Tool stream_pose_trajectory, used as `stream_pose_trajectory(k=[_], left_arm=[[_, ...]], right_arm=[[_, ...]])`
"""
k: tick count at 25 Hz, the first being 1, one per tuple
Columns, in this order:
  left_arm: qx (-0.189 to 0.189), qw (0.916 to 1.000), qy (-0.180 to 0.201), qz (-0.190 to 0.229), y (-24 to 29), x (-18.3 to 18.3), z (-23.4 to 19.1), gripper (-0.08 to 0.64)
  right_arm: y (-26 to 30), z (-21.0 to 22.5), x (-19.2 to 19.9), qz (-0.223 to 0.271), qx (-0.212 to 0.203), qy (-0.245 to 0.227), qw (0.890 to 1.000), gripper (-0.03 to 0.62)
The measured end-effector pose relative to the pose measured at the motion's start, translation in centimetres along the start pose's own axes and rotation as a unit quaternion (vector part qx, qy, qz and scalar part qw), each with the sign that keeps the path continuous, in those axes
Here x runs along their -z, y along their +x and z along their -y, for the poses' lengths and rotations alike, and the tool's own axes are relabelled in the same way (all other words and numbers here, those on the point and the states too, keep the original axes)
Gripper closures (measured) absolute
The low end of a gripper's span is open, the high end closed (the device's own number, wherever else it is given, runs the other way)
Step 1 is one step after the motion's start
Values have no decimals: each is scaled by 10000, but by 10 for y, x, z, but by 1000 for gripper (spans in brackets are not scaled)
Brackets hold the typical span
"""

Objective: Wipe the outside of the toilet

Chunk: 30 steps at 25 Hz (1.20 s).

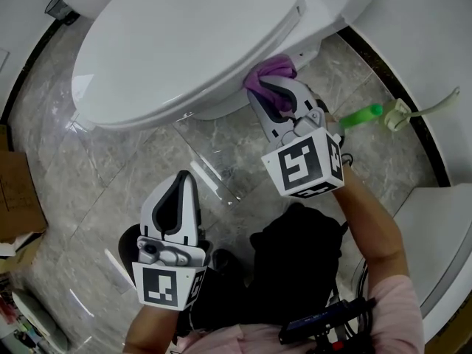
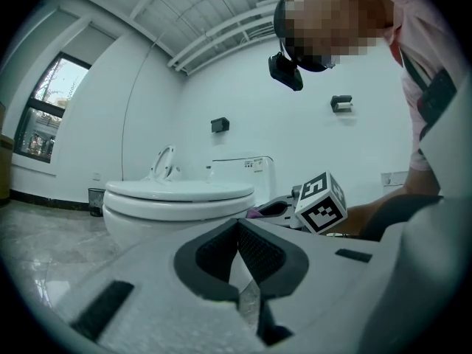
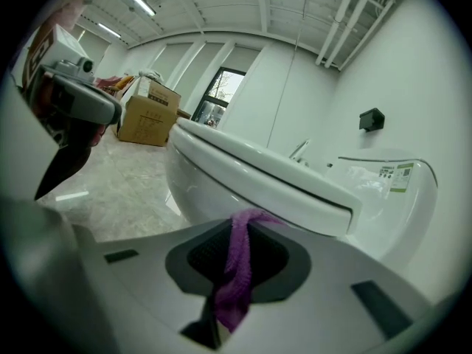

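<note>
Purple cloth (image 1: 273,72) pinched in right gripper (image 1: 267,98), held against toilet (image 1: 184,43) outer side, low by base, so wipe reaches there. Left gripper (image 1: 182,186) jaws pressed together, empty, parked over floor (image 1: 110,168) clear of work.

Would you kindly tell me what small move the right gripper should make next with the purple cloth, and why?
Probably slide the right gripper sideways along the toilet bowl, with the purple cloth pressed to it. The cloth is pinched between its fingers and appears to sit against the bowl's side, just under the seat, so a short wiping stroke seems the natural step.
</note>
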<state>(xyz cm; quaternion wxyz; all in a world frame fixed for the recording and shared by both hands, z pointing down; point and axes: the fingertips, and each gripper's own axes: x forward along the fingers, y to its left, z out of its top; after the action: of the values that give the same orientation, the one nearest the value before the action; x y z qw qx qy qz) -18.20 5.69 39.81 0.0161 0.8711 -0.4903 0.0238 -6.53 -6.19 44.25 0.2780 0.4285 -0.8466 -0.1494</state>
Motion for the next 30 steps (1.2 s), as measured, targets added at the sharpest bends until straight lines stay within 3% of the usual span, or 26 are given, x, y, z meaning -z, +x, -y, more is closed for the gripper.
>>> stream_pose_trajectory(k=[9, 19, 22, 25, 27, 30], left_arm=[[-163, 9998, -4, 133, -21, -8, -8, 552], [-698, 9974, 141, 58, -53, -6, -36, 552], [-1139, 9932, 227, 16, -69, -7, -64, 552], [-1593, 9868, 303, -22, -83, -14, -88, 552], [-1699, 9848, 349, -38, -83, -16, -92, 552], [-1642, 9857, 373, -59, -78, -12, -89, 552]], right_arm=[[4, -60, -38, 360, -647, -145, 9971, 538], [25, -145, -90, 1050, -1649, -308, 9802, 538], [30, -177, -109, 1418, -2143, -423, 9655, 537], [21, -202, -119, 1830, -2839, -444, 9402, 537], [11, -210, -114, 1960, -3166, -397, 9272, 537], [11, -210, -99, 1829, -3251, -261, 9274, 537]])
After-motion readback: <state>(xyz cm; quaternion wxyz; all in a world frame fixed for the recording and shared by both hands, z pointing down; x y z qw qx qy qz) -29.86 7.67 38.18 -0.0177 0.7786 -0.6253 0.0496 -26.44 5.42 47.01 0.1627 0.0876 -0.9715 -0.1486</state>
